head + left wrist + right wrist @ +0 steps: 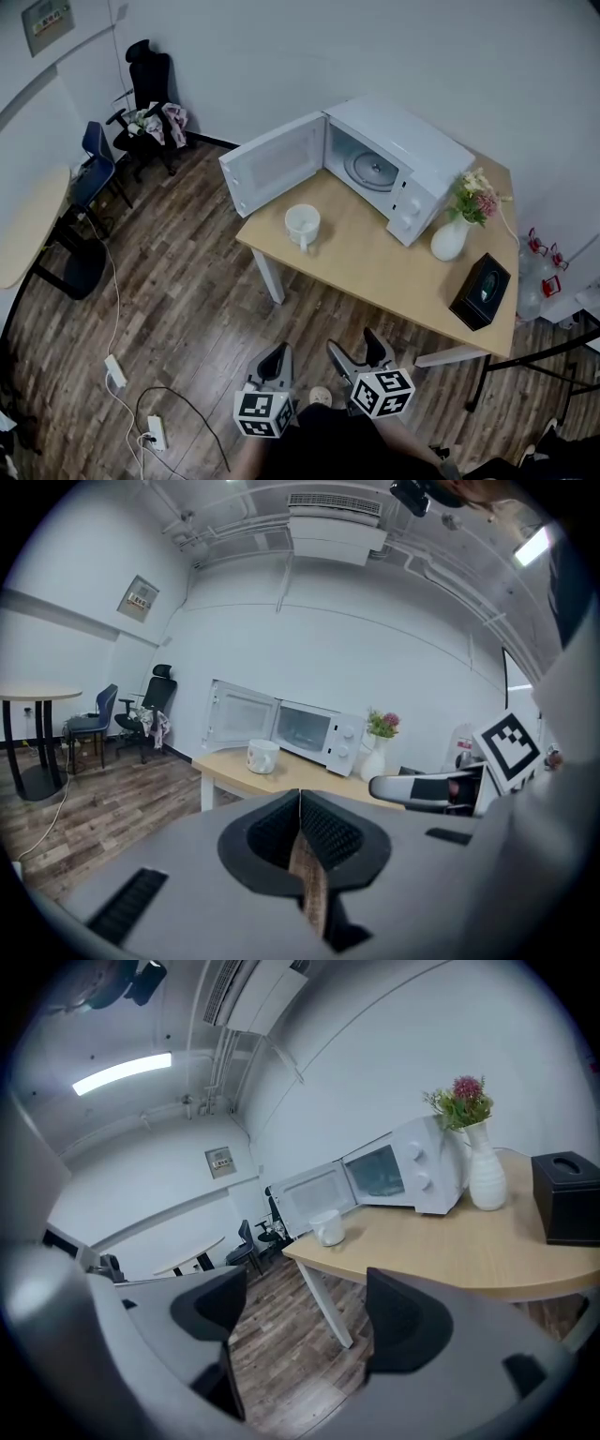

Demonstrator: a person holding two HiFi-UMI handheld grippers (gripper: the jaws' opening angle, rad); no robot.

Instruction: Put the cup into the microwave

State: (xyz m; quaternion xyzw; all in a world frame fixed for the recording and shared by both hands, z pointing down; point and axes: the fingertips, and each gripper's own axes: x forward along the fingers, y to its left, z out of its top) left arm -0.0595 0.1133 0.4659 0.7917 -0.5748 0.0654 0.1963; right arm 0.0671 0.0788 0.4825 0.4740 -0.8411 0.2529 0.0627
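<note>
Left tongs [300, 808] pressed together, empty. Right tongs [305, 1316] spread, nothing between. Both sit low before the person, tilted slightly down, well short of the desk [375, 267]. Cup [302, 225] stands near the desk's left edge, before the open microwave [398, 155]. Likely best: spread tongs go in level, pinch the cup wall, clear the door [272, 164].
</note>
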